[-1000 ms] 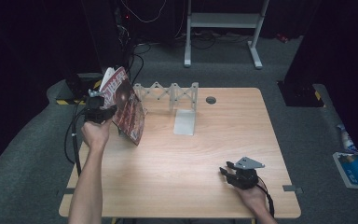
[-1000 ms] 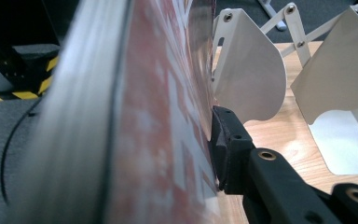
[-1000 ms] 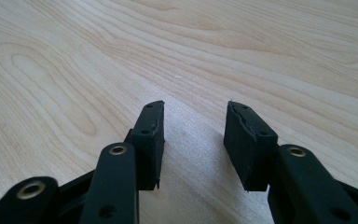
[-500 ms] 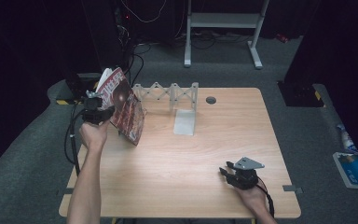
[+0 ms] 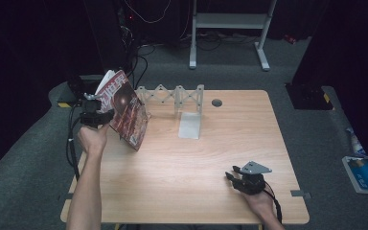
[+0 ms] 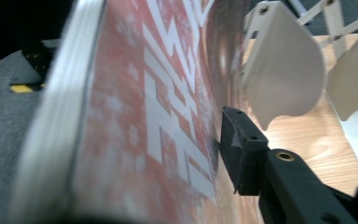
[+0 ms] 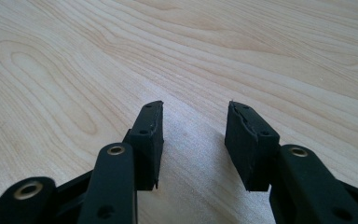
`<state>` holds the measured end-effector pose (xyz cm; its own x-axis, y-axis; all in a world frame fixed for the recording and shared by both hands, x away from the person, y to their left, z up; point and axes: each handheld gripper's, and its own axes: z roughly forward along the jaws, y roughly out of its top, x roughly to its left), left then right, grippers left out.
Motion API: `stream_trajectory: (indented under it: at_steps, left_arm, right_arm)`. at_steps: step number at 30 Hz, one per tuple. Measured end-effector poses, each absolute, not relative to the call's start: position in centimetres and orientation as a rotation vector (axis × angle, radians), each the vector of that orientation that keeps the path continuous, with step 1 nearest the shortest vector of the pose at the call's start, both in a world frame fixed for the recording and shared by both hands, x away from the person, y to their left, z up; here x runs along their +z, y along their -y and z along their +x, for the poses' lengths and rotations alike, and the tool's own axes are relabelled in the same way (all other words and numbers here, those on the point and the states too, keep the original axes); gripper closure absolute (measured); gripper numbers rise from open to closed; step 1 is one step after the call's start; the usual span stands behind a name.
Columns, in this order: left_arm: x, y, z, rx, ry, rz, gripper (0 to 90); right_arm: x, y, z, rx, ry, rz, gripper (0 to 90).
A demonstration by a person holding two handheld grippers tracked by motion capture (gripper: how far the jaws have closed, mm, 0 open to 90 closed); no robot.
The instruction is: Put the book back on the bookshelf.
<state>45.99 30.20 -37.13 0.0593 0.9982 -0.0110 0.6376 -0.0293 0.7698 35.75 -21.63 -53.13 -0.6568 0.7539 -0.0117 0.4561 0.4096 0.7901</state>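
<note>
A thick red magazine [image 5: 126, 111] stands tilted at the table's left edge, its lower corner down by the wood. My left gripper [image 5: 96, 116] grips it from the left. In the left gripper view one black finger [image 6: 242, 149] lies against the red-and-white cover [image 6: 144, 116], and the other finger is hidden behind the pages. These jaws have just been opening, with the magazine still between them. My right gripper [image 5: 235, 178] rests near the table's front right, open over bare wood [image 7: 193, 126] with nothing between its fingers.
A white folding rack [image 5: 172, 96] stands at the back of the table [image 5: 230, 139] just right of the magazine, and its rounded plates [image 6: 284, 70] sit close to my left finger. A white base plate [image 5: 190, 125] lies in front of it. A round hole [image 5: 216, 102] is at the back.
The magazine and left gripper have shifted slightly to the left and the magazine's top pages have fanned out a little. The right gripper has stayed put.
</note>
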Motion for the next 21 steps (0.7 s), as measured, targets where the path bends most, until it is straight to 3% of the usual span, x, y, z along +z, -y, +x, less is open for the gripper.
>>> stream_trajectory:
  at_steps: [21]
  left_arm:
    - [-36.7, -31.7, 44.0, 0.742, -1.653, 1.660, 54.6]
  right_arm:
    - [-53.1, 21.6, 35.8, 1.118, -2.304, 1.034, 56.2]
